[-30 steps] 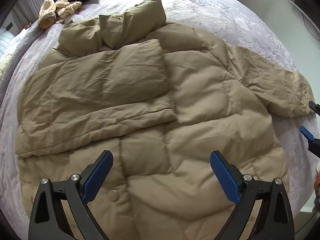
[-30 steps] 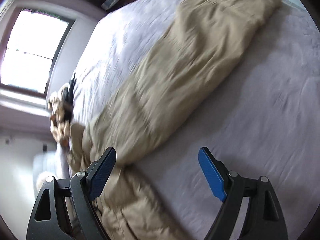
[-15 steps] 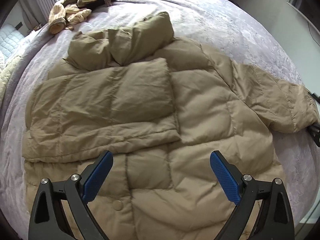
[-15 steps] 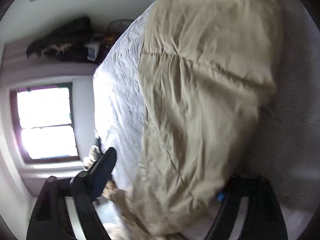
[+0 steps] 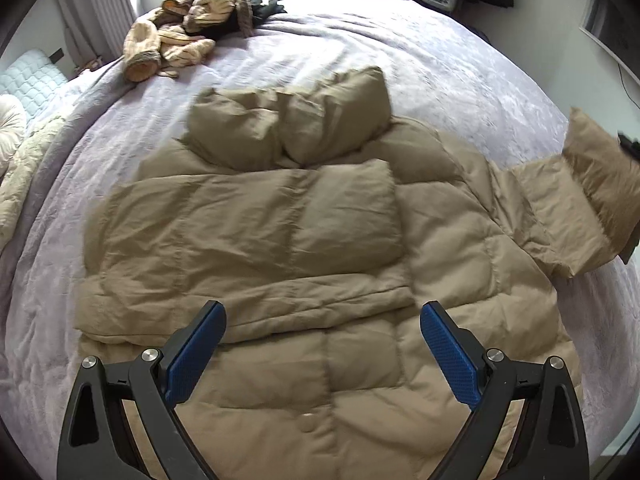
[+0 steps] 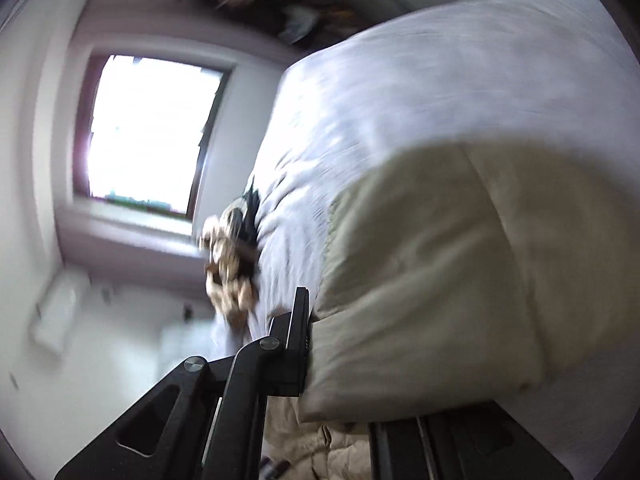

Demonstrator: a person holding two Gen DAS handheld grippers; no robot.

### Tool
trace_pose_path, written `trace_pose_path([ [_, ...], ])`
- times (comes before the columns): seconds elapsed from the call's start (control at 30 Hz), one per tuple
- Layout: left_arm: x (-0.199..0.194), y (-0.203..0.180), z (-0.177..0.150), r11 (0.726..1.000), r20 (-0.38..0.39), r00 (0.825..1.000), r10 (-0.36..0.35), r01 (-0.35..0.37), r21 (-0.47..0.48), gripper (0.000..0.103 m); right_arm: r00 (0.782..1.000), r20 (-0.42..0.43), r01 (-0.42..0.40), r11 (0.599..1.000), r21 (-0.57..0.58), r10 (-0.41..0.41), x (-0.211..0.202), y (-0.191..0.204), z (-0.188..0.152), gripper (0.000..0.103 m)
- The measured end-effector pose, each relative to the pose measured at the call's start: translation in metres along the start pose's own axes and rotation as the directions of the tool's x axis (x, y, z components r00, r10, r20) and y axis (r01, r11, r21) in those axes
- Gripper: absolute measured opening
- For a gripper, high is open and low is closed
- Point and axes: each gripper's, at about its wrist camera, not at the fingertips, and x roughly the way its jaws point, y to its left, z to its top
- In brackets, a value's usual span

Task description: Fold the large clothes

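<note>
1 puffer jacket (image 5: 320,240), 1 bed (image 5: 440,60), 1 clothes pile (image 5: 188,36), 2 grippers (image 5: 322,356).

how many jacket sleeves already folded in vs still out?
2 sleeves. One sleeve lies folded across the jacket chest. The other sleeve sticks out sideways, its cuff end lifted in the right claw; left claw open.

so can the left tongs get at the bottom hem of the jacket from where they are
Probably yes. The left tongs hang open right over the lower front of the tan jacket, with only jacket fabric beneath them. The right tongs are away at the lifted sleeve, clear of that path.
</note>
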Motion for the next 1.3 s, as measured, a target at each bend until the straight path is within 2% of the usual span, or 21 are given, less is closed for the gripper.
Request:
trace_pose_path([
  [0.13,-0.006,0.032,-0.002,0.999,0.016,0.999,0.050,-0.050,-0.014,0.098,0.996,-0.084,-0.011,0.978,-0.206,-0.007,0.043,0.069,-0.034,0.008],
  [0.2,-0.006,0.051,-0.004,0.996,0.010,0.997,0.082,-0.081,-0.030,0.098,0.991,-0.135,-0.025,0.949,-0.315,-0.019,0.067,0.103,-0.063,0.008],
  [0.27,-0.005,0.068,-0.007,0.994,-0.001,0.995,0.098,-0.098,-0.050,0.098,0.981,-0.181,-0.021,0.898,-0.440,-0.066,0.090,0.128,-0.096,0.008],
  [0.33,-0.003,0.088,-0.012,0.991,-0.014,0.994,0.112,-0.113,-0.078,0.098,0.962,-0.227,-0.001,0.824,-0.567,-0.155,0.122,0.148,-0.142,0.008],
  [0.37,-0.002,0.095,-0.014,0.989,-0.021,0.993,0.119,-0.121,-0.088,0.098,0.948,-0.249,0.006,0.797,-0.604,-0.196,0.135,0.151,-0.165,0.008],
  [0.43,0.002,0.112,-0.018,0.985,-0.042,0.990,0.134,-0.137,-0.102,0.098,0.927,-0.283,0.009,0.769,-0.639,-0.246,0.150,0.142,-0.203,0.008],
  [0.47,0.004,0.117,-0.020,0.984,-0.049,0.989,0.138,-0.142,-0.107,0.098,0.908,-0.300,0.023,0.751,-0.660,-0.292,0.167,0.136,-0.223,0.008],
  [0.57,0.010,0.132,-0.027,0.981,-0.065,0.988,0.137,-0.144,-0.126,0.098,0.866,-0.302,0.088,0.715,-0.693,-0.399,0.187,0.116,-0.264,0.008],
  [0.63,0.014,0.140,-0.030,0.981,-0.073,0.989,0.128,-0.137,-0.140,0.098,0.837,-0.305,0.136,0.714,-0.687,-0.453,0.203,0.097,-0.273,0.008],
  [0.7,0.018,0.146,-0.033,0.980,-0.078,0.990,0.119,-0.130,-0.149,0.098,0.818,-0.297,0.169,0.699,-0.695,-0.492,0.207,0.086,-0.278,0.008],
  [0.8,0.022,0.146,-0.033,0.981,-0.084,0.990,0.109,-0.121,-0.155,0.098,0.800,-0.284,0.187,0.669,-0.719,-0.528,0.213,0.081,-0.281,0.009],
  [0.83,0.024,0.145,-0.031,0.981,-0.085,0.991,0.102,-0.115,-0.158,0.098,0.794,-0.287,0.189,0.666,-0.721,-0.536,0.214,0.081,-0.280,0.014],
  [0.87,0.025,0.145,-0.030,0.981,-0.084,0.992,0.097,-0.109,-0.160,0.098,0.787,-0.296,0.191,0.671,-0.717,-0.541,0.214,0.081,-0.280,0.019],
  [0.9,0.025,0.144,-0.029,0.981,-0.083,0.992,0.092,-0.105,-0.161,0.098,0.784,-0.305,0.193,0.679,-0.708,-0.541,0.213,0.082,-0.278,0.039],
  [0.93,0.026,0.143,-0.028,0.982,-0.081,0.993,0.087,-0.099,-0.160,0.098,0.783,-0.324,0.191,0.702,-0.686,-0.530,0.209,0.083,-0.275,0.066],
  [0.97,0.027,0.142,-0.027,0.983,-0.079,0.993,0.083,-0.095,-0.159,0.098,0.789,-0.336,0.187,0.722,-0.666,-0.514,0.204,0.087,-0.272,0.073],
  [1.0,0.029,0.142,-0.025,0.983,-0.074,0.994,0.078,-0.089,-0.159,0.098,0.800,-0.336,0.189,0.739,-0.646,-0.498,0.197,0.092,-0.268,0.076],
  [1.13,0.029,0.147,-0.020,0.980,-0.050,0.995,0.087,-0.095,-0.174,0.098,0.851,-0.282,0.253,0.815,-0.522,-0.444,0.153,0.089,-0.241,0.076],
  [1.23,0.029,0.159,-0.018,0.975,-0.040,0.994,0.097,-0.103,-0.195,0.098,0.898,-0.228,0.302,0.904,-0.301,-0.376,0.126,0.064,-0.206,0.076],
  [1.27,0.029,0.164,-0.017,0.974,-0.038,0.994,0.099,-0.105,-0.201,0.098,0.909,-0.219,0.304,0.923,-0.236,-0.355,0.124,0.055,-0.196,0.072],
  [1.3,0.028,0.168,-0.016,0.973,-0.035,0.994,0.100,-0.105,-0.206,0.098,0.913,-0.214,0.308,0.931,-0.196,-0.347,0.125,0.050,-0.190,0.047],
])
